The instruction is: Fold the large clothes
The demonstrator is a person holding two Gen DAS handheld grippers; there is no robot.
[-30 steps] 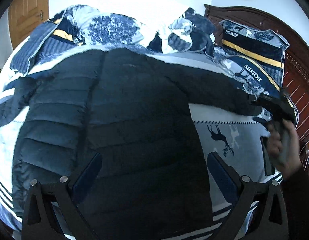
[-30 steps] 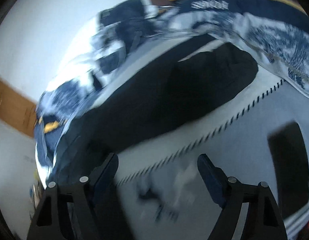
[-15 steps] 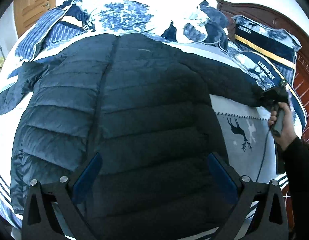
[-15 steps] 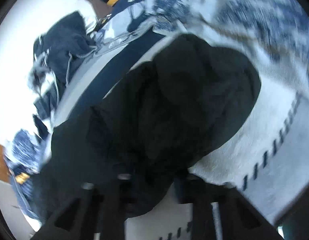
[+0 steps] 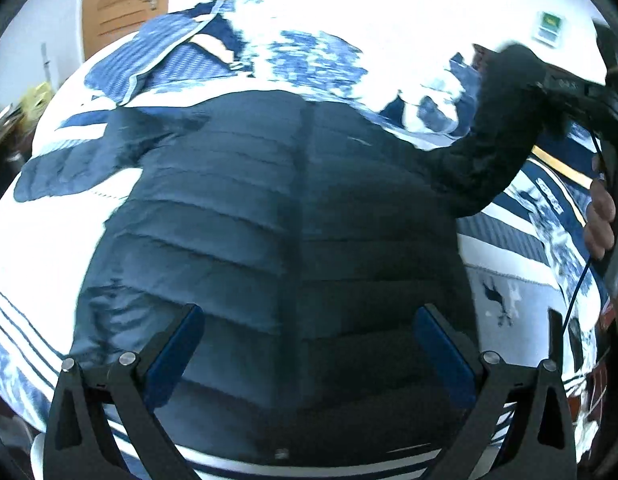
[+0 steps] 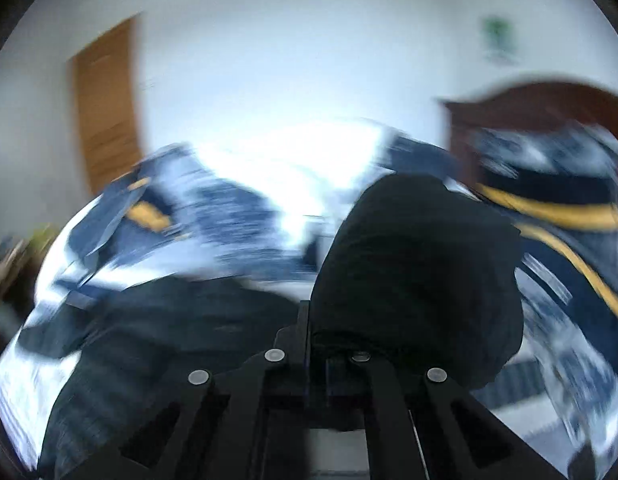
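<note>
Quilted dark down jacket [image 5: 293,232] lies spread flat on the bed [image 5: 41,248], its back up and its hem nearest my left hand-held gripper [image 5: 309,356]. That one hovers over the lower back of the jacket with its blue pads spread wide and nothing between them. My right hand-held gripper [image 6: 341,344] has its jaws pressed together on the cuff end of the jacket's right sleeve [image 6: 421,272], having just closed on it; the left view shows that sleeve [image 5: 493,136] lifted clear of the patterned bedding and arching up from the shoulder.

I judge the step in hand to be folding this sleeve across the back. To do it well I want to carry the cuff over in a smooth arc toward the centre seam, keeping the sleeve taut enough that the padding does not bunch at the shoulder, and lay it so its edge runs straight along the jacket's side. The down is slippery and springy, so I think it wise to bring the left hand-held gripper down onto the body near the shoulder line to pin it while the sleeve comes across. The other sleeve [image 5: 81,164] lies out to the far side, not yet folded. The right view is badly blurred, so I cannot tell how deep the pinch is.
</note>
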